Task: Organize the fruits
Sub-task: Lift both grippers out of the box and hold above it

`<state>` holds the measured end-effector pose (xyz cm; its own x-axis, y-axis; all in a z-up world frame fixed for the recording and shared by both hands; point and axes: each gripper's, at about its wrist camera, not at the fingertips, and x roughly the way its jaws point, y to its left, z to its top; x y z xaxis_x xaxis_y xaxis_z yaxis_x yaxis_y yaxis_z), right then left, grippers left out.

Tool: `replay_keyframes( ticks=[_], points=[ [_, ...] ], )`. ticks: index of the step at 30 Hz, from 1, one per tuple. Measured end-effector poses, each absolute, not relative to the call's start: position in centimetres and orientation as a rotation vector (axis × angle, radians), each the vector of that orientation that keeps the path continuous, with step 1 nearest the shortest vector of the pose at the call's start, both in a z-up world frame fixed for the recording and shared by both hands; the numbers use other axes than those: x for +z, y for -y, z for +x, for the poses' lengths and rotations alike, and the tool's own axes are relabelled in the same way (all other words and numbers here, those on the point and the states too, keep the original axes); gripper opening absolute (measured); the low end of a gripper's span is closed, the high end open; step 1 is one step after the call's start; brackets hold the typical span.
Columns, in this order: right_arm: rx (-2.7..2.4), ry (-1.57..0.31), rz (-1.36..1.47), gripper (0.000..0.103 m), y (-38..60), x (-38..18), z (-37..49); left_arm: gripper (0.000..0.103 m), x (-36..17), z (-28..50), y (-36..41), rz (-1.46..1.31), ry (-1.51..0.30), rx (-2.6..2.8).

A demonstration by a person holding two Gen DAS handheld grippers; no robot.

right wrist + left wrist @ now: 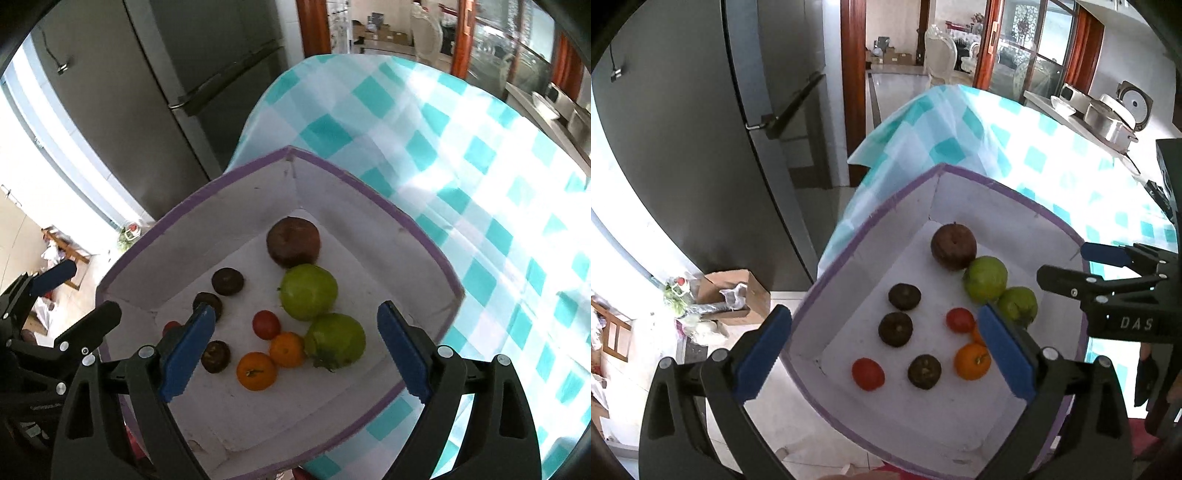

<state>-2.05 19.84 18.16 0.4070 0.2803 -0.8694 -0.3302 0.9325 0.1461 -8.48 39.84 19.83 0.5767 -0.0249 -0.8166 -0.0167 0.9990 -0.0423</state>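
A white box with a purple rim (849,254) (221,181) stands on the checked tablecloth. In it lie a brown round fruit (953,246) (293,242), two green fruits (984,278) (308,291), two oranges (972,362) (256,371), two red tomatoes (868,373) (266,325) and three dark brown fruits (895,329) (227,281). My left gripper (884,317) (85,291) hangs open above the box's left side. My right gripper (295,312) (1067,266) hangs open above its right side. Neither holds anything. A right finger (188,347) partly hides one tomato.
The table with the teal and white cloth (480,184) runs back and right from the box. A dark fridge (701,147) stands to the left. On the floor is a cardboard box (731,291) with clutter. Pots and a cooker (1108,114) sit on a far counter.
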Motion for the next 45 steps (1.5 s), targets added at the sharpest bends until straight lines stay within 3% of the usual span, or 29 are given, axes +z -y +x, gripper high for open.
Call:
replay_keyframes(
  ticks=[45],
  points=[
    [0.319, -1.095, -0.034, 0.087, -20.8, 17.8, -5.2, 0.101, 17.6, -10.0, -40.3, -0.052, -1.038, -0.048]
  ],
)
